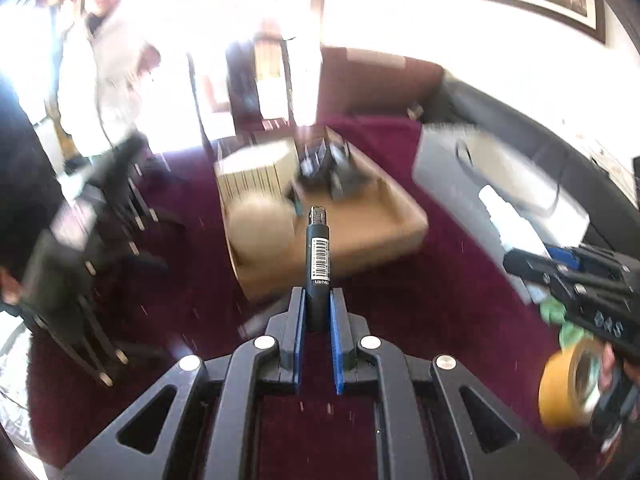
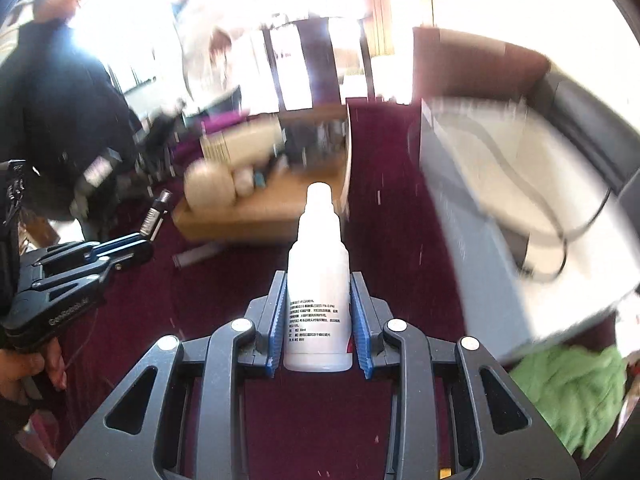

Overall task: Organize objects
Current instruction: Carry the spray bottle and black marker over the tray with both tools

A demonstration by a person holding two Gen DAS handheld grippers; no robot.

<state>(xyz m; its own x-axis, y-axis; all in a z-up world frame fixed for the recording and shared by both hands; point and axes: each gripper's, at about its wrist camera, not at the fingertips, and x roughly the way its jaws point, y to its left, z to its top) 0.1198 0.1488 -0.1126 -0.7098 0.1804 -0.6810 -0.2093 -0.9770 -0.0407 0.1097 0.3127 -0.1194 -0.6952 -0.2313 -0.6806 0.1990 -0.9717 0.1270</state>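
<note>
— Grippers first: what did you have in each one?

— Your left gripper was clenched on a slim black lighter. The blue pads pinched its lower end, and it stood out along the fingers with the metal tip away from the camera and a barcode label facing up. Your right gripper was clamped on a white bottle, pads against both sides of the body, cap pointing forward, small print on the label.

— Where were those two things against the rest of the room?

— You held both clear above the dark red cloth. Beyond the lighter's tip sat a tan tray, with a pale round thing at its near left corner and blurred dark items further back. In the right wrist view the bottle's cap pointed toward that same tray.

— Could you see one tool from the other?

— Yes. In the right wrist view your left gripper showed at the left edge, the lighter sticking out of it, your hand on the grip below. In the left wrist view your right gripper showed at the right edge, above a yellow tape roll.

— Anything else nearby?

— A green cloth lay at lower right, beside a white box. Everything farther off was too blurred to tell.
</note>
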